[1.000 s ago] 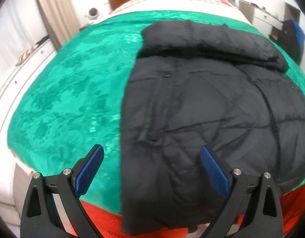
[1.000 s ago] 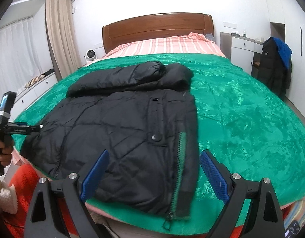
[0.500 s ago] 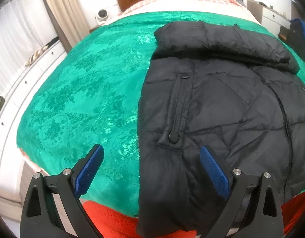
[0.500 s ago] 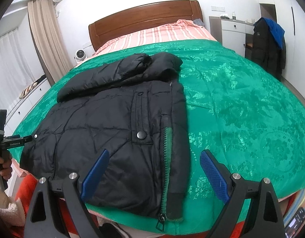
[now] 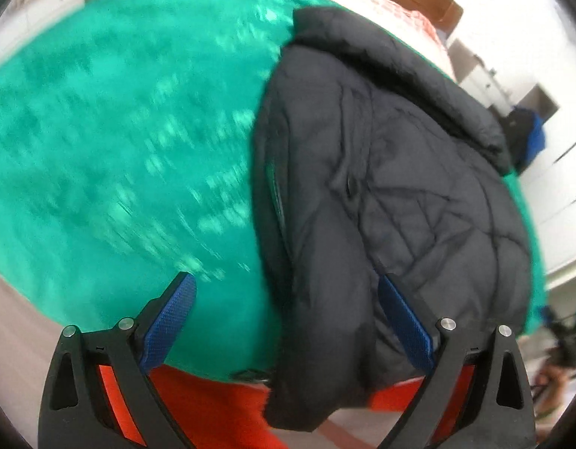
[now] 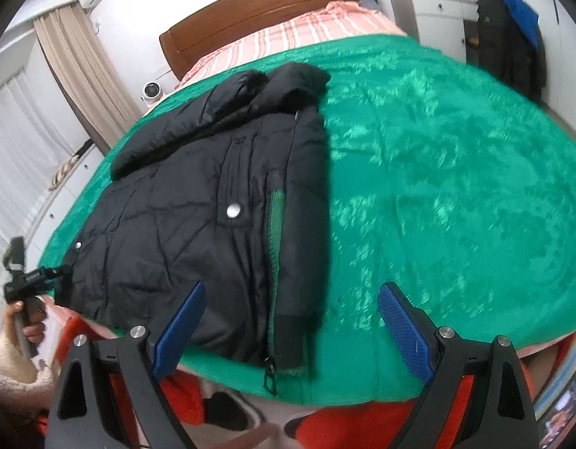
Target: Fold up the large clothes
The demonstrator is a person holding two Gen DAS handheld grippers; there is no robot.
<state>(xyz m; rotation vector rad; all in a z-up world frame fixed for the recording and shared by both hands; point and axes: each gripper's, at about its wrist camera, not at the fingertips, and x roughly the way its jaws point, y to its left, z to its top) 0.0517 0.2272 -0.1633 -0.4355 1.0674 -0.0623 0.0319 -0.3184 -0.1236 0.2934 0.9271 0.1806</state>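
Black quilted jacket (image 6: pixel 198 224) on green patterned bedspread (image 6: pixel 437 187).

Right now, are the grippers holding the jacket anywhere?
No. The left gripper and right gripper are both open and hold nothing; the jacket lies on the bed.

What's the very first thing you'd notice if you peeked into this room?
A big black puffy jacket lying flat on a bright green bedspread, its hem near the bed's front edge. Next, the blue-padded left gripper and right gripper, both wide open, hovering just before that hem.
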